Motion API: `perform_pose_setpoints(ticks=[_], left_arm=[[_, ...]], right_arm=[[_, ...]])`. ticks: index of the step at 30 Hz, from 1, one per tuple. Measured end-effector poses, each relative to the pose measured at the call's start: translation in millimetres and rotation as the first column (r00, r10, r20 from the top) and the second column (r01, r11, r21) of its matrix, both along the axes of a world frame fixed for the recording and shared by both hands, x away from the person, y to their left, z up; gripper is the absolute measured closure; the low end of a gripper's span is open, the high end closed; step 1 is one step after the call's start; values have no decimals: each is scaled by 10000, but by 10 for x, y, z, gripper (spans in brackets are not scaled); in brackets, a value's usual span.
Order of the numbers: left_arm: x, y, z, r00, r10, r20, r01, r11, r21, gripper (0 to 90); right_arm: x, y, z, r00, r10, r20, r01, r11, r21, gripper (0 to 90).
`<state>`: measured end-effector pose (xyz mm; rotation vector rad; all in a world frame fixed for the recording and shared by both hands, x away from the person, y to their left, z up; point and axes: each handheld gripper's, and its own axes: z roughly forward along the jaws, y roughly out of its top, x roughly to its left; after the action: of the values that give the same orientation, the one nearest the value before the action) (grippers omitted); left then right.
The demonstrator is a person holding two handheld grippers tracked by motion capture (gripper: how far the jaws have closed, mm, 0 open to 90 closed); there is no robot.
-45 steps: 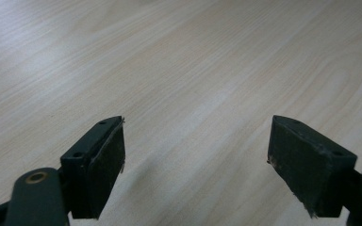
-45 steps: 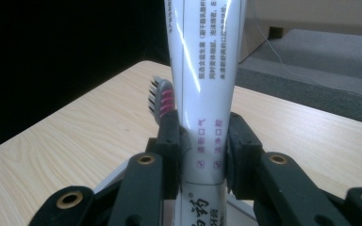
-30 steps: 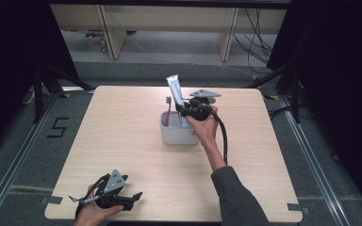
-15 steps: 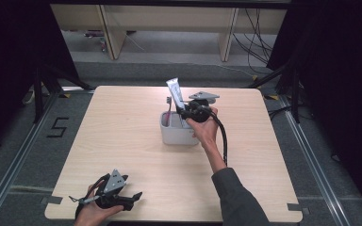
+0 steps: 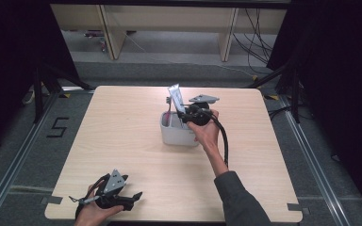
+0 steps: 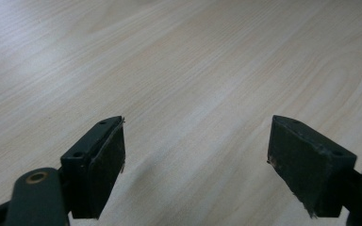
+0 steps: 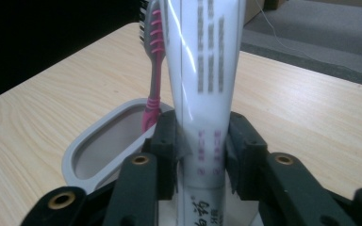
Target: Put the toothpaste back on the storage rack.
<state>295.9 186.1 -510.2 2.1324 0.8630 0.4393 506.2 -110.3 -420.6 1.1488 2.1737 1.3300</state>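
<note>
A white toothpaste tube (image 7: 202, 89) stands upright over the grey holder (image 5: 178, 134), pinched by my right gripper (image 7: 201, 155), a pink toothbrush (image 7: 153, 70) beside it. Squeezing harder could buckle it. My left gripper (image 6: 195, 165) rests open, holding nothing.

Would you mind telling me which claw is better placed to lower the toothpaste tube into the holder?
The right claw: it is shut on the toothpaste tube directly over the grey holder. The left claw rests open at the table's near edge.
</note>
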Motion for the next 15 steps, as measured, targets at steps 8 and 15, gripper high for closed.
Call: perform_pose_setpoints(ticks=[8, 15], left_arm=[[0, 8, 4, 9998, -177, 16, 177, 9997, 171, 194], [6, 4, -3, 9998, -170, 42, 170, 9998, 126, 194]], right_arm=[[-117, -39, 105, 9994, 194, 288, -193, 9998, -51, 639], [-299, -144, 110, 9987, 312, 408, -311, 9995, -20, 583]])
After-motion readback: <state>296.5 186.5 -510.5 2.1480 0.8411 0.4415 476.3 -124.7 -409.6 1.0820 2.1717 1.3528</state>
